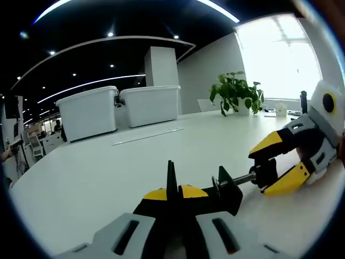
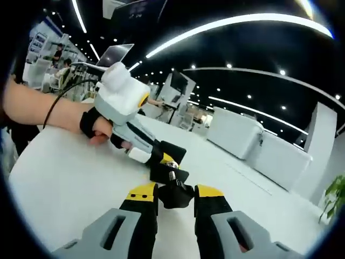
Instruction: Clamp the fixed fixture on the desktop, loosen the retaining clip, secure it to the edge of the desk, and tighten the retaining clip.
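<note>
Left gripper view: left gripper (image 1: 173, 190) clenched on black screw clamp fixture (image 1: 226, 190) on white desk (image 1: 97, 172); right gripper (image 2: 176, 195) grasps its knob.

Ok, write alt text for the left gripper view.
The left hand-held gripper is shut on a black clamp lying on a white desk, while the right hand-held gripper grips the clamp's screw end. Behind stand two white bins and a potted plant.

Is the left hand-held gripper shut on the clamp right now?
Shut: the left hand-held gripper has its yellow-tipped jaws pressed together on the black clamp.
</note>
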### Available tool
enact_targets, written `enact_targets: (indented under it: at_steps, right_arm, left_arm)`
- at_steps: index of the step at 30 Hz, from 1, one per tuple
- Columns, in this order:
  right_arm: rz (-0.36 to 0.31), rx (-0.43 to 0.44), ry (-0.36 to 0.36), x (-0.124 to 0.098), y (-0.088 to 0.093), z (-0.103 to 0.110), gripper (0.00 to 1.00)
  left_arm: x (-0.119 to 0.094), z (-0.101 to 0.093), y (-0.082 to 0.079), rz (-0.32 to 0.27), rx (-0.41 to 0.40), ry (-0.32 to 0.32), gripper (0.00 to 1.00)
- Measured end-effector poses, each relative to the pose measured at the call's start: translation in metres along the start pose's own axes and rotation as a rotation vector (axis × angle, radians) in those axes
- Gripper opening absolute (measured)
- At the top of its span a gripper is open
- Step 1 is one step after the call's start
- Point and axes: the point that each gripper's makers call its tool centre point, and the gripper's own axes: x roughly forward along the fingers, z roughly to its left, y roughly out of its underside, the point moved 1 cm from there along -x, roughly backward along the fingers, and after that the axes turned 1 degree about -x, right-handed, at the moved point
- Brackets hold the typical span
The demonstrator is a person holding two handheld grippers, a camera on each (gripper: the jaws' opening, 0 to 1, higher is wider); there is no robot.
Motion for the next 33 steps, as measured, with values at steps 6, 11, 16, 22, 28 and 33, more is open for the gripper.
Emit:
enact_targets:
  at_steps: [6, 11, 16, 22, 28, 33]
  right_arm:
    - [0.014, -0.105, 0.013, 0.001, -0.001, 0.001, 0.25]
    - [0.021, -0.216, 0.017, 0.001, -0.001, 0.002, 0.25]
    - [0.033, -0.379, 0.039, 0.0, -0.005, 0.006, 0.25]
    - [0.034, -0.33, 0.039, -0.001, -0.003, 0.004, 0.25]
    - [-0.061, 0.386, -0.041, -0.009, -0.017, -0.008, 0.33]
    - [-0.121, 0.814, -0.029, -0.02, -0.012, -0.038, 0.28]
  left_arm:
    - [0.0, 0.001, 0.0, 0.0, -0.001, -0.002, 0.06]
    - [0.001, 0.001, 0.0, 0.0, -0.001, -0.002, 0.06]
    - [0.001, 0.001, 0.0, 0.0, 0.0, -0.003, 0.06]
    - [0.0, 0.0, 0.0, 0.0, 0.0, -0.004, 0.06]
    - [0.0, 0.0, 0.0, -0.001, 0.002, -0.004, 0.06]
    - [-0.001, -0.001, 0.0, -0.001, 0.002, -0.003, 0.06]
